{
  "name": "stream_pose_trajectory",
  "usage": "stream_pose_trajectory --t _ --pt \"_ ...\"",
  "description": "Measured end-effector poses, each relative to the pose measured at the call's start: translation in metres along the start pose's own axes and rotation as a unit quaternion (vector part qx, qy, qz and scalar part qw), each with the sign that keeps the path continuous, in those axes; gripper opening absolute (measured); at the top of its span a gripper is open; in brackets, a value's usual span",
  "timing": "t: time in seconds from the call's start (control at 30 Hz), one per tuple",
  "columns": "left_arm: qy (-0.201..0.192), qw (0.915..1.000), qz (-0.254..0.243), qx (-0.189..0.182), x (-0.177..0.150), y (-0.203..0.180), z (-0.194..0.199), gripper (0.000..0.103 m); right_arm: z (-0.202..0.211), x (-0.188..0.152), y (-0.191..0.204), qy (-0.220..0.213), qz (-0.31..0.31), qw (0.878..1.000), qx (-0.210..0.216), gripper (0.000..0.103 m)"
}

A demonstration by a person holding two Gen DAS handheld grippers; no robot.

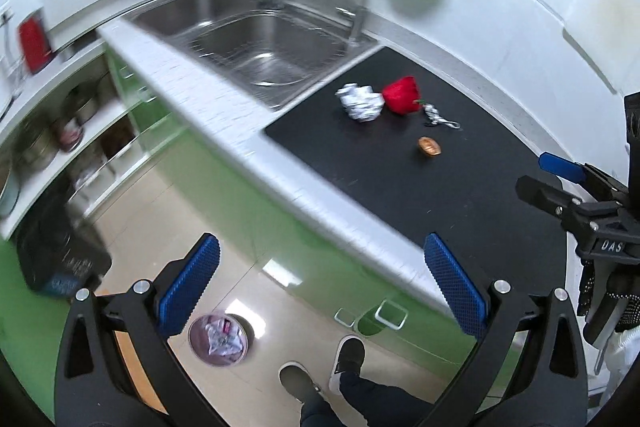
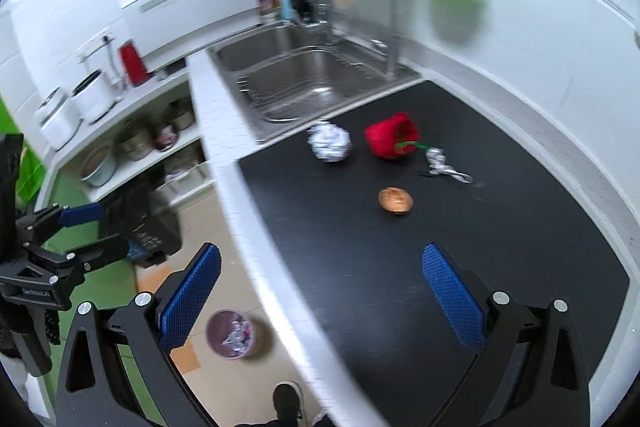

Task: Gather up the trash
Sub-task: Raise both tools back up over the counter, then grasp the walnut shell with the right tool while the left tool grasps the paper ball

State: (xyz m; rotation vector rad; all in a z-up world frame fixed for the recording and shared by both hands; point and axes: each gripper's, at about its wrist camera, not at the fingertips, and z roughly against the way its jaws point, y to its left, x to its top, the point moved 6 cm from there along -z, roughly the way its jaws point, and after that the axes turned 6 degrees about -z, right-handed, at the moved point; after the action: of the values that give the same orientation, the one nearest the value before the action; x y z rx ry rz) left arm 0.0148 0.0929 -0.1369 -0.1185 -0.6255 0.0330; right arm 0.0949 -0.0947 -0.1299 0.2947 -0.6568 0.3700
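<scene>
- Left wrist view: the left gripper (image 1: 320, 279) is being held wide open over the floor and the counter edge, and nothing is being gripped between its blue pads (image 1: 188, 287).
- Right wrist view: the right gripper (image 2: 320, 291) is also being held wide open, over the near edge of the black mat (image 2: 400, 267), and nothing is being held in it.
- Four bits of trash are lying on the mat: a crumpled white paper ball (image 2: 330, 141), a red cup-like thing (image 2: 392, 135) on its side, a small silver wrapper (image 2: 440, 163), and a brown round piece (image 2: 395, 200).
- The paper ball is sitting just beside the red thing, near the steel sink (image 2: 304, 79).
- A small round bin (image 2: 230, 335) is standing on the floor below the counter, and some trash is being held inside it.
- A person's shoes (image 1: 320, 367) are being seen near the bin.
</scene>
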Motion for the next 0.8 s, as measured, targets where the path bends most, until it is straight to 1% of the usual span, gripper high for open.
stream_pose_trajectory --t 0.07,0.2,0.33,0.6,0.8 --pt "0.002 0.9999 -0.007 -0.009 0.014 -0.015 -0.016 0.100 -0.002 0.001 -0.018 0.000 -0.007 1.000 -0.009 0.097" --pt "0.012 0.9996 -0.021 -0.012 0.039 -0.040 -0.050 0.100 -0.016 0.007 -0.045 0.006 -0.013 1.000 -0.022 0.097" --pt "0.021 0.9995 -0.021 -0.008 0.055 -0.049 -0.078 0.100 -0.042 0.016 -0.068 0.024 -0.014 0.999 -0.027 0.097" --pt "0.039 0.9992 0.000 0.011 0.076 -0.044 -0.117 0.100 -0.094 0.028 -0.083 0.062 0.007 0.998 -0.023 0.097" --pt "0.053 0.9981 0.020 0.023 0.078 -0.032 -0.135 0.100 -0.131 0.030 -0.081 0.085 0.032 0.996 -0.016 0.097"
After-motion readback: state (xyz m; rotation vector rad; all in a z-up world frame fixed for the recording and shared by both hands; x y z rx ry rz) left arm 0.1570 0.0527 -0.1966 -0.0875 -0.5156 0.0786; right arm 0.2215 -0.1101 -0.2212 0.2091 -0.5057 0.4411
